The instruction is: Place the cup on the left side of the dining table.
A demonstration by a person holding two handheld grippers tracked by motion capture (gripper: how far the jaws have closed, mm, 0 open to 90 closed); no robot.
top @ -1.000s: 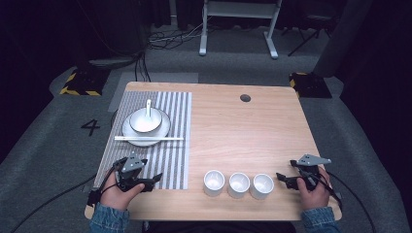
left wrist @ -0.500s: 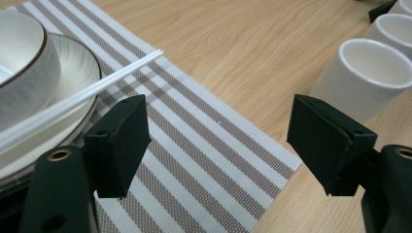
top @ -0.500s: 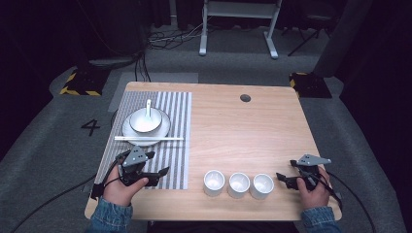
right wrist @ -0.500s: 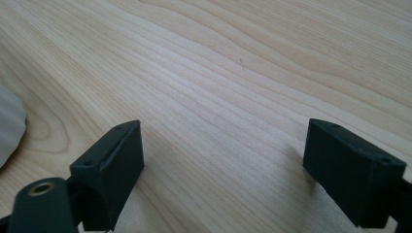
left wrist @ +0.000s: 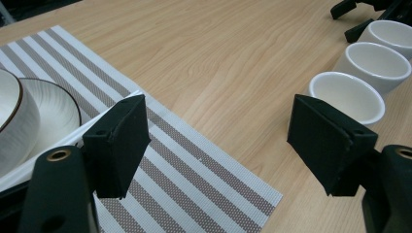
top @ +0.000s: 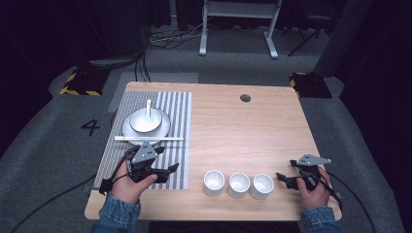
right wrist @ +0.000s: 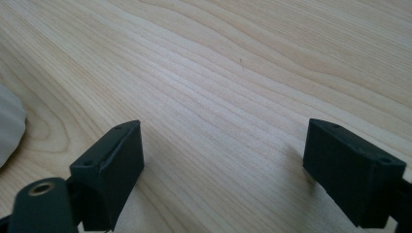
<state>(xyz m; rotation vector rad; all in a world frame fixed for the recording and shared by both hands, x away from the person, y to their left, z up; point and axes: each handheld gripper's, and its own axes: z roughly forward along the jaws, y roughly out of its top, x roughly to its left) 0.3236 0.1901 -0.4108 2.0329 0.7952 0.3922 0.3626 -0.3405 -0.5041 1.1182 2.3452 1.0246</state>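
Now I'm hovering my left tongs (top: 167, 171) wide open over the striped mat (top: 167, 104), aiming at the nearest cup (top: 214, 182), w/ right tongs (top: 283, 178) idling wide beside the cups.

Wooden counter (top: 243, 131) with a dark round hole (top: 245, 98) near its far edge. Grey carpet floor (top: 58, 145) marked with a "4" (top: 91, 127). Two yellow-black striped blocks (top: 77, 83) at the far corners. White stand base (top: 238, 29) behind, cables (top: 165, 39) beside it.
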